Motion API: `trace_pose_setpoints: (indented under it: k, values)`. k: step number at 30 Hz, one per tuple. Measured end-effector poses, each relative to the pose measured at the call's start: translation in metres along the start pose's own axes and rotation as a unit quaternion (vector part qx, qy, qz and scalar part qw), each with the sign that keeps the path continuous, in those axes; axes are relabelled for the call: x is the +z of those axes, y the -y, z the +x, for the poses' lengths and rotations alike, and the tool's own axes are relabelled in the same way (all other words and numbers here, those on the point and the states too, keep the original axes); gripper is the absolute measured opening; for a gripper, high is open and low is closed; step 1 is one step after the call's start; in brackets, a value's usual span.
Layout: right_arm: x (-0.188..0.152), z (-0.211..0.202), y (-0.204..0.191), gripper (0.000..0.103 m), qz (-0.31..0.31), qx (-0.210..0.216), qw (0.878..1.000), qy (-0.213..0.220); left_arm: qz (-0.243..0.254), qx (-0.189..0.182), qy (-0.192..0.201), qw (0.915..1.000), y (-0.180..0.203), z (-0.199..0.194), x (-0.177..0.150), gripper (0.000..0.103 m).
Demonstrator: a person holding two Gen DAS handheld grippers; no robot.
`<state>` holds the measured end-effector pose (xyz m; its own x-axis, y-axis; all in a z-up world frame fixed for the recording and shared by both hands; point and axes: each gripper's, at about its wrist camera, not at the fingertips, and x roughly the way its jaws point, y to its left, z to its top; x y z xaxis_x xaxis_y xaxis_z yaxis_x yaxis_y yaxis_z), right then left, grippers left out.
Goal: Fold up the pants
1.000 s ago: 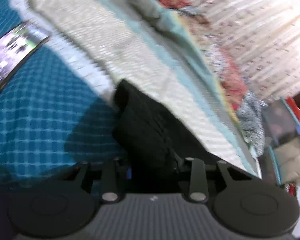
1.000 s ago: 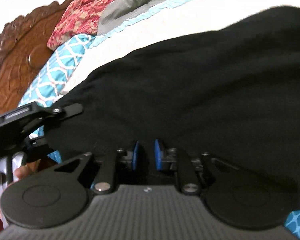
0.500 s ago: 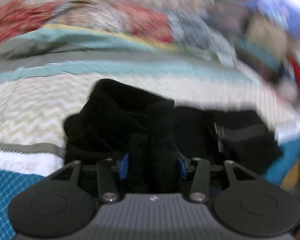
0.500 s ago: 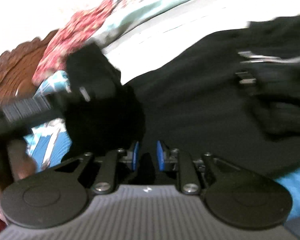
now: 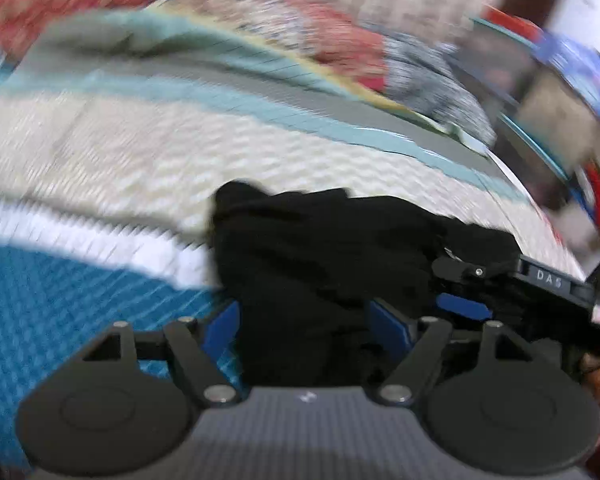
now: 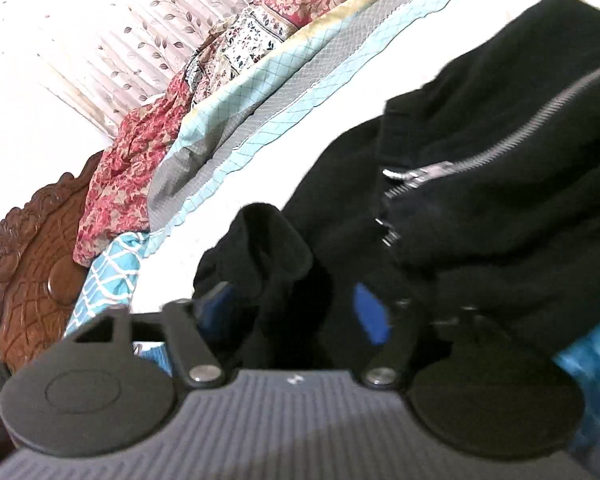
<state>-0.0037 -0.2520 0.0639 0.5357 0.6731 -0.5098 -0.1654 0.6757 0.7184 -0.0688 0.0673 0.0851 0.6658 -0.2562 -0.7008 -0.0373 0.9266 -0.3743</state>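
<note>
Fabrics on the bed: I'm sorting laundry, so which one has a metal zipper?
The black pants, bunched nearest the right gripper. The red floral cloth and pale blue quilted bedspread show none.

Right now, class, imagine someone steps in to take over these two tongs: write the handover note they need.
Left tongs: jaws have just been opening; black pants cloth lies between the pads, no longer pinched.
Right tongs: jaws have also just been opening, with a fold of the pants bunched between them, released.
Pants: heaped on the bed's cream quilt, zipper showing, one edge over the blue bedspread.
Done: the cloth has been brought over onto itself and let go.
Left: the pile looks rumpled, so probably smooth it and fold again.
</note>
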Motion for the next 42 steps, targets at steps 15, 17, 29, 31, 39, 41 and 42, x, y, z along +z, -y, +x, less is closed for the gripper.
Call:
trace_pose_setpoints:
  k: [15, 17, 29, 31, 39, 41, 42]
  values:
    - [0.001, 0.003, -0.046, 0.012, -0.143, -0.048, 0.988, 0.029, -0.107, -0.002, -0.041, 0.9934, -0.039, 0.022, -0.004, 0.07]
    - [-0.005, -0.002, -0.042, 0.012, -0.156, -0.08, 0.983, 0.053, -0.104, -0.002, -0.046, 0.9935, -0.035, 0.026, -0.004, 0.071]
    - [-0.001, -0.012, -0.015, 0.044, -0.111, -0.134, 0.983, 0.066, -0.09, -0.013, -0.068, 0.9935, -0.018, 0.036, -0.004, 0.076]
    - [-0.005, -0.021, -0.024, 0.044, -0.133, -0.138, 0.977, 0.09, -0.094, -0.023, -0.073, 0.9927, -0.016, 0.037, -0.004, 0.083]
    - [-0.019, -0.011, -0.038, 0.044, -0.222, -0.135, 0.962, 0.089, -0.094, -0.041, -0.1, 0.9896, -0.005, 0.053, -0.009, 0.069]
    - [-0.019, 0.01, -0.03, 0.044, -0.204, -0.139, 0.969, 0.022, -0.085, -0.033, -0.112, 0.9895, -0.003, 0.059, -0.012, 0.039]
    - [-0.02, 0.019, -0.023, 0.044, -0.194, -0.145, 0.97, -0.004, -0.082, -0.028, -0.109, 0.9902, -0.004, 0.058, -0.013, 0.035]
